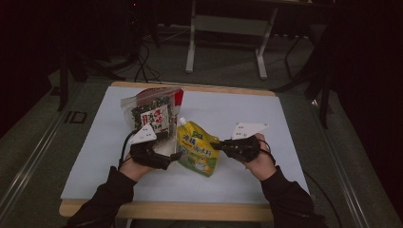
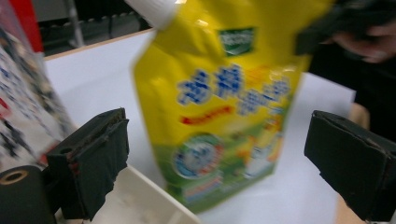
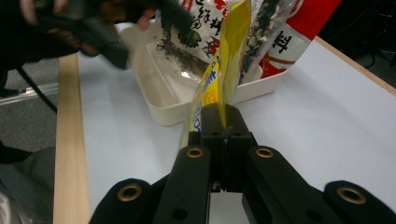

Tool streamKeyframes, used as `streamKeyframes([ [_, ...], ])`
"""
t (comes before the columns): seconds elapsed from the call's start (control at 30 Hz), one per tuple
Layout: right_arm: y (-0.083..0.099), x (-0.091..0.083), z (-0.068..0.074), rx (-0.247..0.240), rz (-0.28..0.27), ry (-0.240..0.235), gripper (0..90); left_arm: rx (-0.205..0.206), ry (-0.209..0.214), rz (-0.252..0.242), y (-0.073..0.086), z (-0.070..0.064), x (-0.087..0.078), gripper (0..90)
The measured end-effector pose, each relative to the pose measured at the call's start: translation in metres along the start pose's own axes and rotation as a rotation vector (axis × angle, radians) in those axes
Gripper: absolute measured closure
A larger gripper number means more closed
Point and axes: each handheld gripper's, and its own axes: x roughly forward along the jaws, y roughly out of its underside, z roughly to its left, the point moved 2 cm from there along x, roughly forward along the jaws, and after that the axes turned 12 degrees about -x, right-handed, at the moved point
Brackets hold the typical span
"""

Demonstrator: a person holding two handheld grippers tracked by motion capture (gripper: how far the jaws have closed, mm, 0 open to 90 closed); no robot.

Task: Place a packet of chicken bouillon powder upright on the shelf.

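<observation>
**Yellow pouch gripped, not yet in the tray**

Packing under way, judged roughly halfway. Already standing in the shallow white plastic tray (image 3: pixel 163 100): a clear-and-red printed snack bag (image 1: pixel 154 111), leaning at the far end. Still outside it: the yellow spouted plastic pouch with blue lettering (image 1: pixel 197 149), held upright just beside the tray near the middle of the white-topped desk (image 1: pixel 266 114).

Right gripper (image 1: pixel 216 145): fingers (image 3: pixel 212 121) closed tight on the pouch's side seam, the yellow edge rising straight from between them. Left gripper (image 1: pixel 173 156): fingers (image 2: pixel 93 154) spread wide, one on each side of the pouch's printed face, touching nothing; tray corner visible just below the pouch's bottom edge in the left gripper view. Whether the pouch's base rests on the desk or hangs slightly above it, impossible to tell.

Left to do, by judgement: carry the pouch over the tray wall, set it in beside the snack bag, release. Possible help from the open left fingers in steadying the floppy pouch.
</observation>
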Motion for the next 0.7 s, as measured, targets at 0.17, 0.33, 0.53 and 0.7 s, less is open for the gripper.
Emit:
streamKeyframes([
  [0.17,0.000,-0.001,0.004,-0.008,0.005,-0.006,90.0,0.054,0.021,0.003,-0.020,0.010,0.009,11.4],
  [0.33,0.000,-0.001,0.004,-0.009,0.006,-0.009,89.9,0.075,0.030,0.016,-0.028,0.016,0.018,16.5],
  [0.53,0.000,-0.002,0.003,-0.003,0.009,-0.013,89.9,0.059,0.088,0.046,-0.031,0.026,0.027,27.8],
  [0.7,0.001,-0.002,0.002,0.012,0.012,-0.010,89.4,0.070,0.131,0.044,-0.029,0.024,0.027,38.3],
])
